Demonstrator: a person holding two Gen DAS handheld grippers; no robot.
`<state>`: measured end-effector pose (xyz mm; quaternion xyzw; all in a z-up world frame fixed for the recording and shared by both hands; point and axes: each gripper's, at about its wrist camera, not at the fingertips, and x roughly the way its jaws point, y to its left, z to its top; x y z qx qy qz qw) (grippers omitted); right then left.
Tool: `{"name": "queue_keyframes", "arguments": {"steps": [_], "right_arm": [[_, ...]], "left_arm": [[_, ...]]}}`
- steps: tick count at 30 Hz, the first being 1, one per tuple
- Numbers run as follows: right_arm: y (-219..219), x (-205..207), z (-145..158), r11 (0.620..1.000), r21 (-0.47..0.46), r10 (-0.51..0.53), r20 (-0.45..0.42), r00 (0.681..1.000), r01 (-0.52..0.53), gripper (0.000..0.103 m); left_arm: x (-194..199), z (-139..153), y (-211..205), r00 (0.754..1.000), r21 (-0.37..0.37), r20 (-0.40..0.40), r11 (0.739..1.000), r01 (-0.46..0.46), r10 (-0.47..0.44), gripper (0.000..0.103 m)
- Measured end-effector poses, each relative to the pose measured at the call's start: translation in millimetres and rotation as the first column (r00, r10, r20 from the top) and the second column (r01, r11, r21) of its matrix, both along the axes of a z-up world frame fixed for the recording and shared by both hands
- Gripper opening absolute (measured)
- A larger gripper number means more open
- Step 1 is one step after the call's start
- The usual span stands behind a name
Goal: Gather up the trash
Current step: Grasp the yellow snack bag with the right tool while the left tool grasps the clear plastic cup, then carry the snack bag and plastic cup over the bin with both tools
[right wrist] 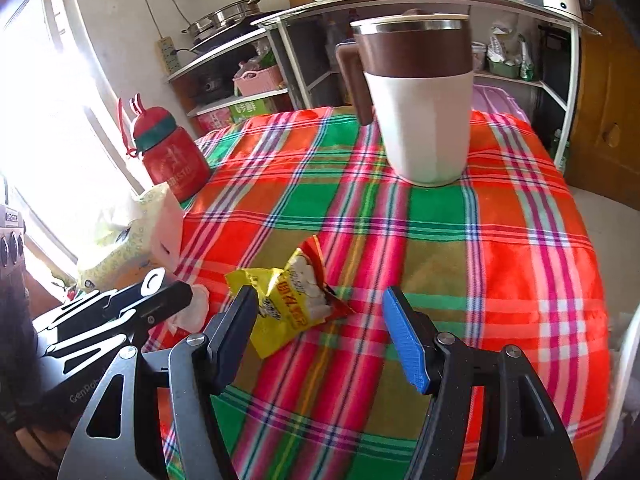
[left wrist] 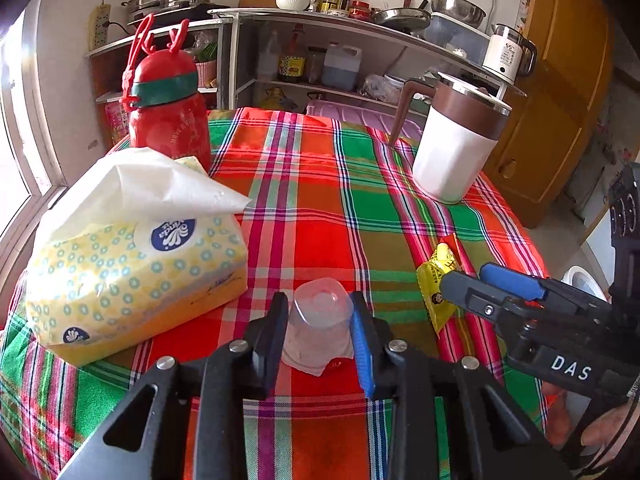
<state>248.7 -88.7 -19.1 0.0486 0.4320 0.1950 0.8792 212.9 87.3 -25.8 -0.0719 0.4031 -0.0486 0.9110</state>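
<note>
A small clear plastic cup (left wrist: 320, 316) lies on the plaid tablecloth (left wrist: 320, 208), mouth toward me, with a bit of white paper under it. My left gripper (left wrist: 318, 305) is shut on the cup, a pad pressing each side. A crumpled yellow snack wrapper (right wrist: 292, 304) lies on the cloth just right of the cup. My right gripper (right wrist: 319, 295) stands open over it; its black finger touches the wrapper's left edge and the blue finger is well to the right. The left wrist view shows the right gripper (left wrist: 466, 276) at the wrapper (left wrist: 434, 280).
A yellow tissue pack (left wrist: 132, 264) sits close on the left, a red bottle (left wrist: 168, 116) behind it. A brown-and-white lidded mug (left wrist: 456, 140) stands at the far right. Kitchen shelves (left wrist: 320, 40) rise beyond the table. The table's edge drops off on the right.
</note>
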Motion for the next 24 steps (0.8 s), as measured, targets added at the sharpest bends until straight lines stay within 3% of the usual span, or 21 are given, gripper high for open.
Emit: {"name": "queue_keyframes", "arguments": {"steps": [13, 15, 16, 17, 24], "right_arm": [[23.0, 17.8, -14.7, 0.999, -0.024, 0.028, -0.038, 0.999, -0.029, 0.064], [21.9, 17.6, -15.1, 0.999, -0.023, 0.024, -0.036, 0.999, -0.025, 0.054], [21.0, 17.1, -15.4, 0.999, -0.026, 0.019, -0.035, 0.999, -0.020, 0.041], [19.4, 16.7, -15.4, 1.000, -0.026, 0.013, -0.036, 0.999, -0.014, 0.034], [12.8, 9.6, -14.7, 1.000, 0.004, 0.011, -0.037, 0.999, -0.011, 0.030]], "left_arm": [[-4.1, -3.5, 12.6, 1.000, -0.017, 0.000, 1.000, -0.026, 0.026, 0.032], [-4.0, -3.4, 12.3, 1.000, -0.019, 0.001, 0.999, -0.026, 0.026, 0.032], [-4.1, -3.2, 11.9, 1.000, -0.019, 0.000, 1.000, -0.023, 0.023, 0.032], [-4.1, -3.0, 11.0, 1.000, -0.017, 0.000, 1.000, -0.019, 0.019, 0.032], [-7.4, -0.1, 4.6, 1.000, -0.011, 0.007, 1.000, -0.001, 0.001, 0.032]]}}
